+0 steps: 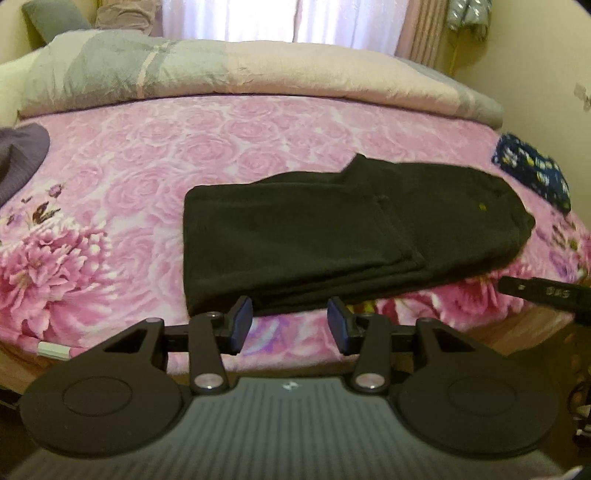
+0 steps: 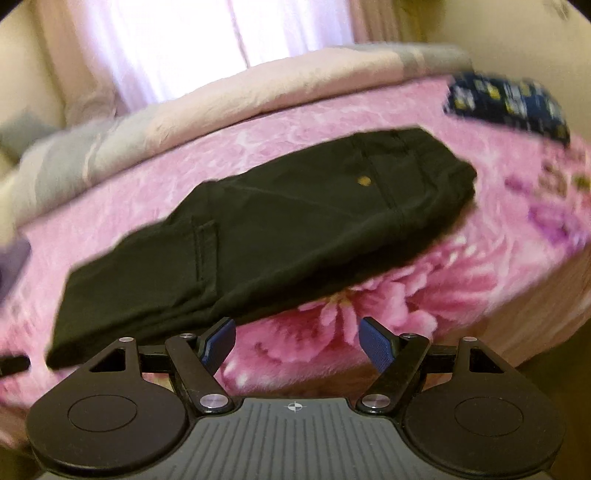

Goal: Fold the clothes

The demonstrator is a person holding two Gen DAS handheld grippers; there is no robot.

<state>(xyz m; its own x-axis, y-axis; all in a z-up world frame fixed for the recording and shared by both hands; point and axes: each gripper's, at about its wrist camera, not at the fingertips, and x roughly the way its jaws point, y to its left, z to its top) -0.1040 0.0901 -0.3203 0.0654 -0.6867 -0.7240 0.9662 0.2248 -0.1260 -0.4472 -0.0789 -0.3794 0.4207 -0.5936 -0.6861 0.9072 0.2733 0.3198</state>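
Note:
A pair of black trousers [image 1: 332,236] lies folded on the pink floral bedsheet [image 1: 147,166], its leg end folded over the top part. My left gripper [image 1: 290,321] hovers just short of the fold's near edge, jaws apart with only sheet between them. The right wrist view shows the same black trousers [image 2: 277,229] lying slantwise, a brass button on the waist end. In front of their near edge my right gripper [image 2: 297,341] stands wide open over a big pink flower print, holding nothing. A finger of the right gripper [image 1: 543,293] pokes in at the right of the left wrist view.
A rolled pink and grey duvet [image 1: 240,77] runs along the far side of the bed. A dark blue patterned garment [image 1: 532,173] lies at the right, also seen as the blue garment [image 2: 509,107]. A purple-grey cloth [image 1: 18,155] lies at the left edge. Curtains [image 1: 280,18] hang behind.

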